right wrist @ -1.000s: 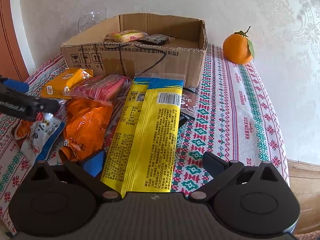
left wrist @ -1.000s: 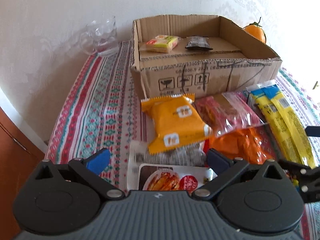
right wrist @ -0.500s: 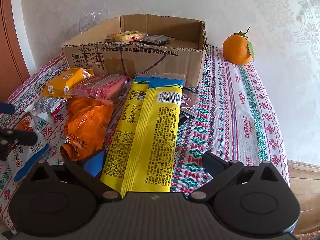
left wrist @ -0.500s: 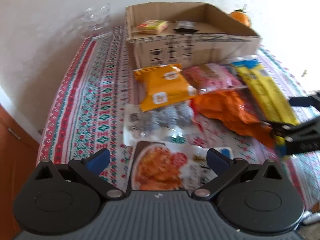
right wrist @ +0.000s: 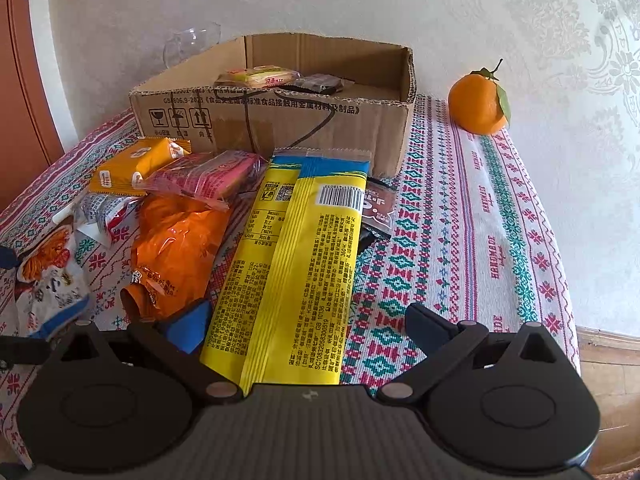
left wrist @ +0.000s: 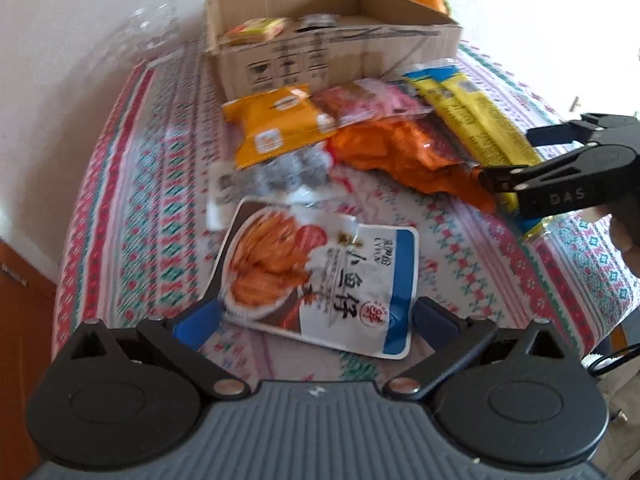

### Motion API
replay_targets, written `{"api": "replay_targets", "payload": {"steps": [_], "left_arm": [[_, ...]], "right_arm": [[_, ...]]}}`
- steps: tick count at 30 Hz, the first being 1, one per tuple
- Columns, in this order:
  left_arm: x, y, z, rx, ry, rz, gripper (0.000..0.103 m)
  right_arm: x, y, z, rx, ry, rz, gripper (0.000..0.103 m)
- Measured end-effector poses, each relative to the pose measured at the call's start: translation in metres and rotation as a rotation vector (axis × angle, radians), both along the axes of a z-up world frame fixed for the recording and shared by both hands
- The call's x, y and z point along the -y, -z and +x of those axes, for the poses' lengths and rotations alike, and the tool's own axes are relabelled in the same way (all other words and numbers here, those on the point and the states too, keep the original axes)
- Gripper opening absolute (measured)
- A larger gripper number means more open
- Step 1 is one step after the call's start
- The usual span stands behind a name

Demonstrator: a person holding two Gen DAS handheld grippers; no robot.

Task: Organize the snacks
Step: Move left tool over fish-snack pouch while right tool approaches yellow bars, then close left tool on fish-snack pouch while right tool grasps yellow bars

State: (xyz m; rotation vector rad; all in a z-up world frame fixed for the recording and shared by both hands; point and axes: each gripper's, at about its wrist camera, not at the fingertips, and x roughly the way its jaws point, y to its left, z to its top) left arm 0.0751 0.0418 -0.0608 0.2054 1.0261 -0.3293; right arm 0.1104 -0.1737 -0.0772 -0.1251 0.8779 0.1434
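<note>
The left gripper (left wrist: 316, 316) has drawn back from the pile; the fish-snack pouch (left wrist: 320, 276) now fully shows.

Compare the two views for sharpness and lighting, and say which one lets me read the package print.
Left wrist view: motion blur smears the cardboard box and tablecloth; only large characters on the white fish pouch read. Right wrist view: sharp, so the barcode and box lettering on the long yellow packet are legible; soft even daylight, faint shadows, no strong glare. Both show fisheye bending and dark corners.

A home room: a tabletop under a woven red-and-green patterned cloth (right wrist: 480, 216) marked "HANDMADE", white damask-embossed wallpaper (right wrist: 560, 20), a leafy orange mandarin (right wrist: 478, 106), a clear glass jug (right wrist: 188, 42).
</note>
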Motion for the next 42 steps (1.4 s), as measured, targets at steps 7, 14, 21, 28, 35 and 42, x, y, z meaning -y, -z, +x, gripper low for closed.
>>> {"api": "replay_targets", "payload": {"steps": [7, 14, 21, 28, 35, 42], "left_arm": [[-0.038, 0.0, -0.01, -0.024, -0.121, 0.009, 0.103], [-0.053, -0.007, -0.018, -0.014, -0.222, -0.037, 0.102], [-0.036, 0.001, 0.007, -0.026, -0.356, -0.153, 0.102], [-0.017, 0.005, 0.021, -0.004, -0.46, -0.154, 0.102], [0.0, 0.007, 0.025, 0.032, -0.411, -0.146, 0.102], [0.01, 0.008, 0.017, 0.059, -0.452, -0.04, 0.091]], "right_arm": [[0.0, 0.0, 0.0, 0.003, -0.019, 0.001, 0.103], [0.001, 0.001, 0.0, 0.009, -0.036, 0.004, 0.103], [0.002, 0.001, -0.001, 0.015, -0.064, 0.009, 0.103], [0.003, 0.002, 0.0, 0.022, -0.093, 0.014, 0.103], [0.004, 0.003, 0.002, 0.027, -0.119, 0.018, 0.103], [0.001, 0.002, 0.007, 0.02, -0.094, 0.018, 0.103]]}}
